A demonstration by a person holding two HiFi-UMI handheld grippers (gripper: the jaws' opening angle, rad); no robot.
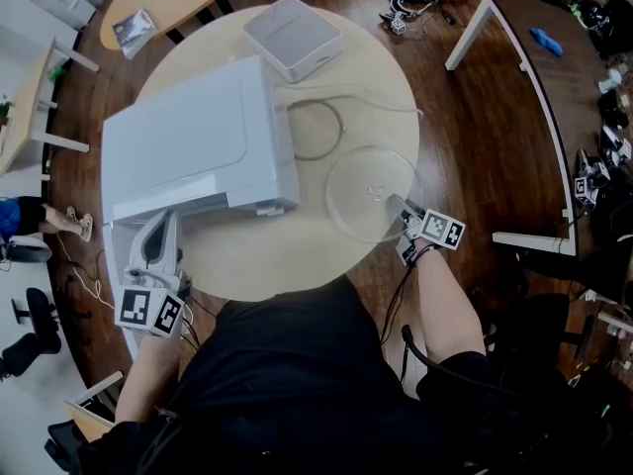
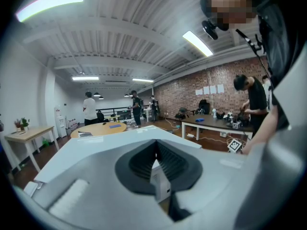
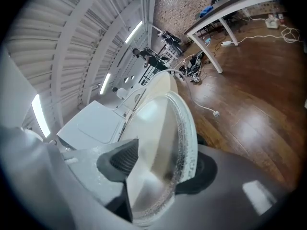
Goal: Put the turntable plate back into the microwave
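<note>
Grasping the turntable plate (image 1: 368, 191) by its rim, right gripper (image 1: 399, 206) hovers beside the microwave (image 1: 193, 142); left gripper (image 2: 154, 147) clenched.

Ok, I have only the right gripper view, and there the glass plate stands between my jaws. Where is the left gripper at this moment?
Observer: The head view shows the left gripper at the front of the microwave.
Operator: Is it holding something there?
Observer: In the left gripper view its jaws are shut on a thin white edge. It may be the microwave door, but I cannot be sure.
Operator: Does anything lie between my plate and the microwave?
Observer: Yes. A thin ring lies on the round table, between the microwave and the turntable plate that the right gripper grips by its near rim.
</note>
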